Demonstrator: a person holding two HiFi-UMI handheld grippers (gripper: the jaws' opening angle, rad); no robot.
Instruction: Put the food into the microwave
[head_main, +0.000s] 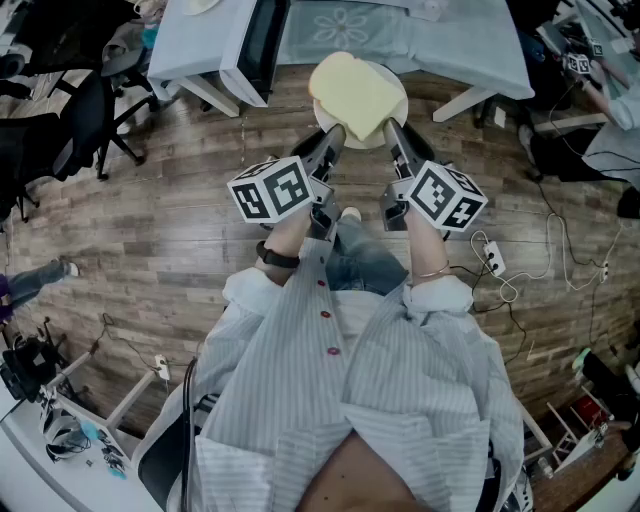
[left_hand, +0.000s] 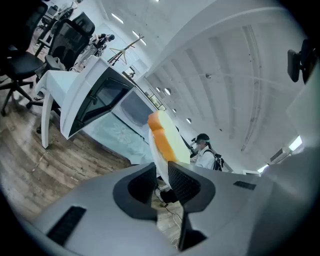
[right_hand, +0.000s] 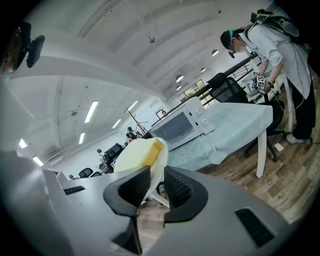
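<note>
A white plate (head_main: 388, 134) bearing a pale yellow slice of bread (head_main: 354, 92) is held up in front of me, over the wooden floor. My left gripper (head_main: 332, 138) is shut on the plate's left rim and my right gripper (head_main: 393, 132) on its right rim. In the left gripper view the plate's edge (left_hand: 158, 161) runs between the pads (left_hand: 182, 182), with the bread (left_hand: 167, 137) above. The right gripper view shows the plate (right_hand: 161, 157) and bread (right_hand: 134, 152) the same way. The white microwave (right_hand: 182, 125) stands on the table ahead, its door (head_main: 262, 45) swung open.
The table (head_main: 470, 40) has a light cloth and white legs (head_main: 205, 95). Black office chairs (head_main: 90, 120) stand at the left. A power strip and cables (head_main: 492, 258) lie on the floor at the right. A person (right_hand: 280, 45) bends over near the table's right end.
</note>
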